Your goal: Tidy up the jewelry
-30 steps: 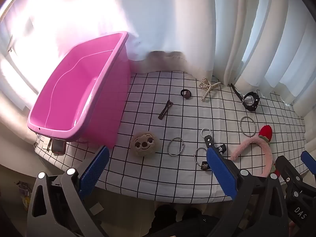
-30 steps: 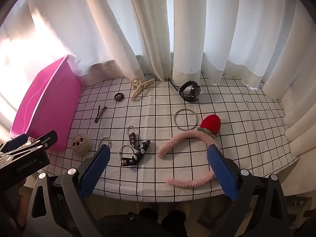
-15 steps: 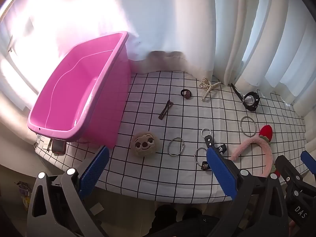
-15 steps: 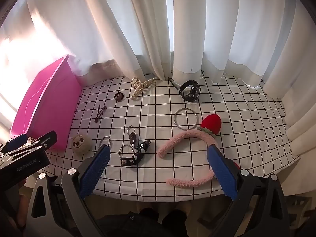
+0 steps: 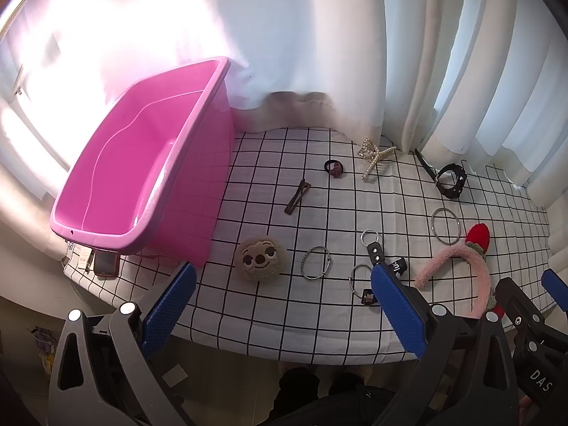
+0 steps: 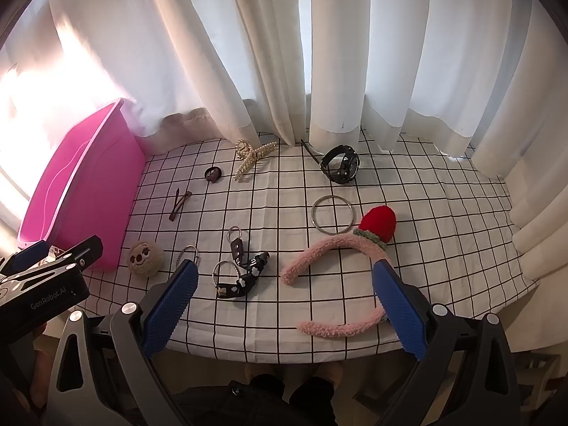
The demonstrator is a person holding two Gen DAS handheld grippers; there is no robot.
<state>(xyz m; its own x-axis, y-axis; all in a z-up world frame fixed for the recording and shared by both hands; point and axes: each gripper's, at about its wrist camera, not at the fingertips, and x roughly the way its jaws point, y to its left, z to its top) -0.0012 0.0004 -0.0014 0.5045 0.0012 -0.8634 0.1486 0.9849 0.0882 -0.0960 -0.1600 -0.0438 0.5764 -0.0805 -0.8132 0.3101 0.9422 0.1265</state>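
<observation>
Jewelry lies scattered on the checked cloth [image 6: 426,191] ahead of both my tongs, left gripper [image 5: 284,305] and right gripper [image 6: 284,305] spread wide and empty, pink headband [image 6: 330,248] nearest the right.

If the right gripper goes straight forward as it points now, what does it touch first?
Probably the pink fuzzy headband: the open right gripper frames it, above the checked tablecloth. Depth is unclear, so the black keychain could come first.
</observation>
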